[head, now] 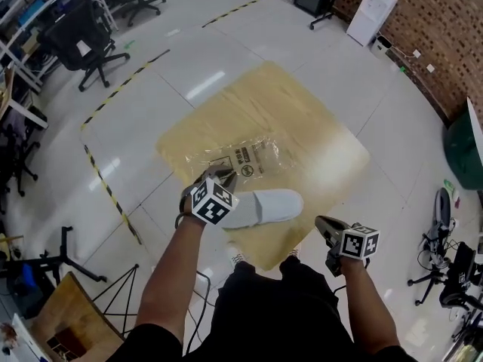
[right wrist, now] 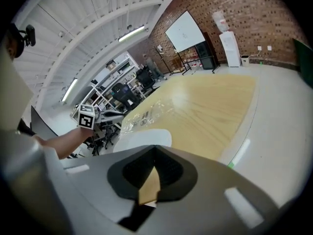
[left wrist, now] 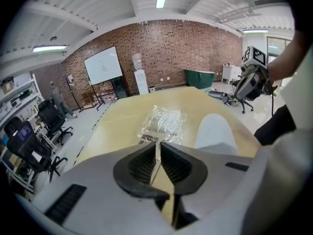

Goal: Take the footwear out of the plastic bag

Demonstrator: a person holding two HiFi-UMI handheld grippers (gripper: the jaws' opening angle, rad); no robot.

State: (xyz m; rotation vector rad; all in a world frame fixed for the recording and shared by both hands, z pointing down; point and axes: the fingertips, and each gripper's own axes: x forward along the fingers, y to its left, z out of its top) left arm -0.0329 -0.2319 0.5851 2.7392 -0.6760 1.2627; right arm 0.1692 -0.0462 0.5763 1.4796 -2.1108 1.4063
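A white slipper (head: 264, 206) lies bare on the wooden table (head: 317, 127) near its front edge, toe to the right. Behind it the clear plastic bag (head: 241, 157) lies flat and crumpled, with nothing showing inside. My left gripper (head: 220, 176) hovers over the slipper's left end and the bag's near corner; its jaws stand a narrow slit apart with nothing between them. The left gripper view shows the bag (left wrist: 164, 121) ahead and the slipper (left wrist: 212, 129) to the right. My right gripper (head: 324, 226) hangs off the table's front right edge, shut and empty; the slipper (right wrist: 144, 138) is before it.
Office chairs (head: 83, 40) stand at the far left, and yellow-black tape (head: 106, 187) runs along the floor beside the table. A green bin (head: 464, 149) is at the right, a water dispenser (head: 371, 13) at the back, and a tripod stand (head: 113, 292) near my left leg.
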